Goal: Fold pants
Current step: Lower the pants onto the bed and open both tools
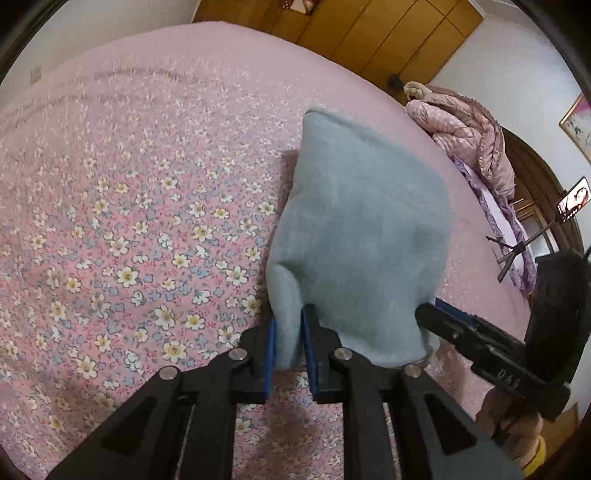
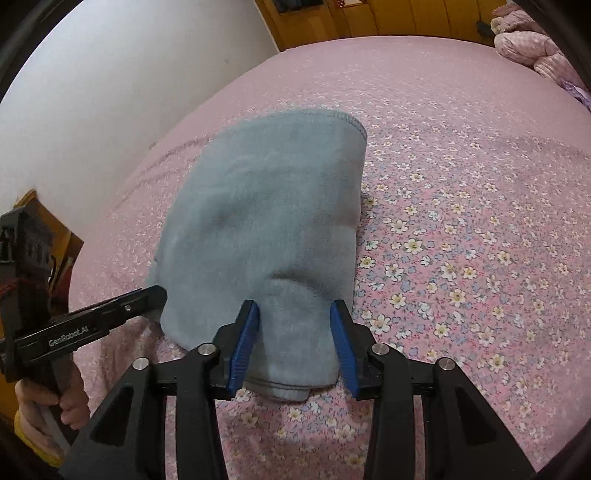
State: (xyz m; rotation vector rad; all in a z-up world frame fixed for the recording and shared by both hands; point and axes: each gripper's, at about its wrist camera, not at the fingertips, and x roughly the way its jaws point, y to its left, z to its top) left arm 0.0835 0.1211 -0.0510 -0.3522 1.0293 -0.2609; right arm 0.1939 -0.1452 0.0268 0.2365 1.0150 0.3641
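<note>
My left hand-held gripper [image 1: 290, 341] was clenched on a bunched fold of the grey-blue pants [image 1: 354, 221], and my right hand-held gripper [image 2: 295, 343] gripped the thicker hemmed edge beside it. The pants hung draped from both, their far end trailing onto the pink flowered bed [image 1: 129, 221].

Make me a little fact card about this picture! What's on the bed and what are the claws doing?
Thing held: blue-grey fleece pants, bunched up
Lies on: pink flowered bedspread
Left claw: shut on a fold of the pants
Right claw: holds a thicker bunch of the pants, near a stitched hem
Far side: pink quilt heaped at the bed's edge
Behind: wooden wardrobe
</note>
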